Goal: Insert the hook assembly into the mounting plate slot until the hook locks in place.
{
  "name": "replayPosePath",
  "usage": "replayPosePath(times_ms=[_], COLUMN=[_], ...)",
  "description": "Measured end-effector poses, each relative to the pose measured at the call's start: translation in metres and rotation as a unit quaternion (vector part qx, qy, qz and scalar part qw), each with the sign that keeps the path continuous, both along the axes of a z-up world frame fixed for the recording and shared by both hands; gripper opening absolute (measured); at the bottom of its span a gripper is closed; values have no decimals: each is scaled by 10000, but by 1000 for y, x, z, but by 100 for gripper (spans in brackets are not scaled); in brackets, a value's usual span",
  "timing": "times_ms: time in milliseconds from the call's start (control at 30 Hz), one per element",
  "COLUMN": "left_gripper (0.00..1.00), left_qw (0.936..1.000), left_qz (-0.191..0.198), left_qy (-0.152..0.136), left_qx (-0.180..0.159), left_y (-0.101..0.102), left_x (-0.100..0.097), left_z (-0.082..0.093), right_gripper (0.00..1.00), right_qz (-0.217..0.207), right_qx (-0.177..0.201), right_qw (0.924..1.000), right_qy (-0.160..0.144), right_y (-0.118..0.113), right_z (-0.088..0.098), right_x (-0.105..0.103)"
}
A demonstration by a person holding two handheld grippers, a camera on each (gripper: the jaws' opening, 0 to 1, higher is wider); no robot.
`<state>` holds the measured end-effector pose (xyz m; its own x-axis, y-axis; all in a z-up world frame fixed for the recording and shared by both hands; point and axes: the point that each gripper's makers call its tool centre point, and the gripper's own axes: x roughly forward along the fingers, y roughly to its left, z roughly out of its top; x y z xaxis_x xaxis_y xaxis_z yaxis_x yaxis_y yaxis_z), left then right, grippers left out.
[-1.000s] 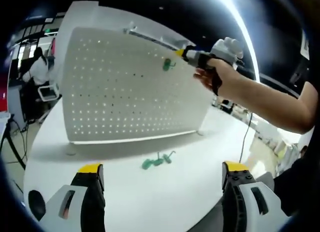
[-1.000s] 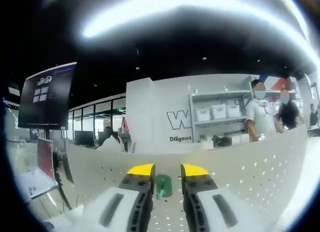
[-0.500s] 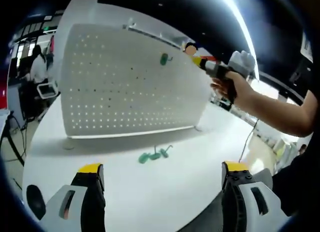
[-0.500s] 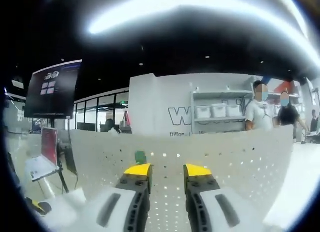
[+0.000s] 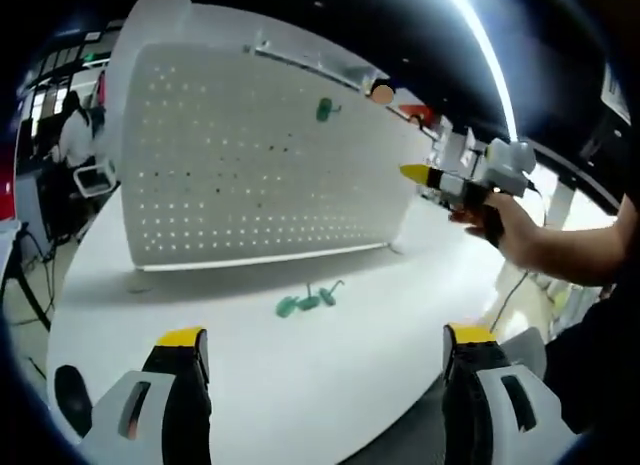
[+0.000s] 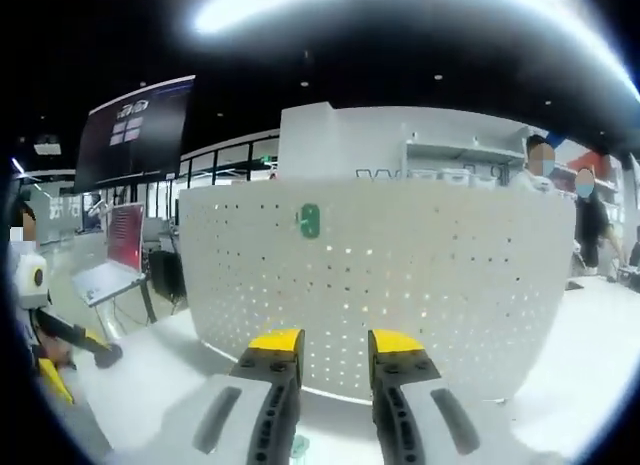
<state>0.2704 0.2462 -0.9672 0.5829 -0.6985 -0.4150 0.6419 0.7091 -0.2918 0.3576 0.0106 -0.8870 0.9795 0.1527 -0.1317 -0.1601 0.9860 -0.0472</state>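
The green plastic hook [image 5: 323,109] sits mounted high on the white perforated mounting board [image 5: 250,165], which stands upright on the round white desk [image 5: 260,375]; in the right gripper view we see the same hook [image 6: 309,220] near the board's [image 6: 420,275] upper edge, left of centre. Whether it is fully locked into its hole we cannot make out, as it is too small in both views.

On the desk in front of the board lies a small loose cluster of green hooks [image 5: 305,300]; their number is hard to tell. In the right gripper view a sliver of green at the bottom edge, between the jaws, is cut off.

The right tool [image 5: 420,174], seen in the left gripper view in the person's hand [image 5: 515,225], hangs in the air off the board's right end, well apart from the mounted hook. In its own view the right tool [image 6: 334,342] has its yellow-tipped jaws a narrow gap apart with nothing between them, the hook well above them.

The left tool [image 5: 325,337] has its jaws spread wide and grips nothing; the loose hooks lie beyond it on the desk.
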Motion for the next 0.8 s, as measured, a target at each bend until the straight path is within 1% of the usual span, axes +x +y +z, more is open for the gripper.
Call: replayPosePath(times_ms=[67,100,267,400,433,500,600,800], left_gripper=[99,99,98,98,98,98,98,98], left_qw=[10000,10000,10000,10000,9999,9999,9999,9997], left_qz=[15,18,-20,-12,-8,-7,-9,2], left_qy=[9,14,63,90,119,139,150,220], left_qx=[-9,-9,38,40,25,20,41,96], left_y=[0,1,0,-1,-1,-3,-4,-4], left_x=[-2,-2,-6,-7,-8,-8,-9,-12], left_z=[0,-1,-4,-6,-6,-7,-7,-11], right_gripper=[23,23,23,23,23,23,23,23], right_qz=[62,77,215,259,264,262,347,523], right_qx=[-51,-167,-259,-195,-141,-114,-44,-3], right_qw=[9999,9997,9989,9983,9978,9975,9958,9926], right_qy=[87,135,339,481,589,645,844,1096], right_y=[1,1,4,8,10,13,22,35], right_z=[-8,-12,-29,-40,-46,-51,-65,-81], right_x=[-8,-12,-28,-39,-43,-49,-60,-72])
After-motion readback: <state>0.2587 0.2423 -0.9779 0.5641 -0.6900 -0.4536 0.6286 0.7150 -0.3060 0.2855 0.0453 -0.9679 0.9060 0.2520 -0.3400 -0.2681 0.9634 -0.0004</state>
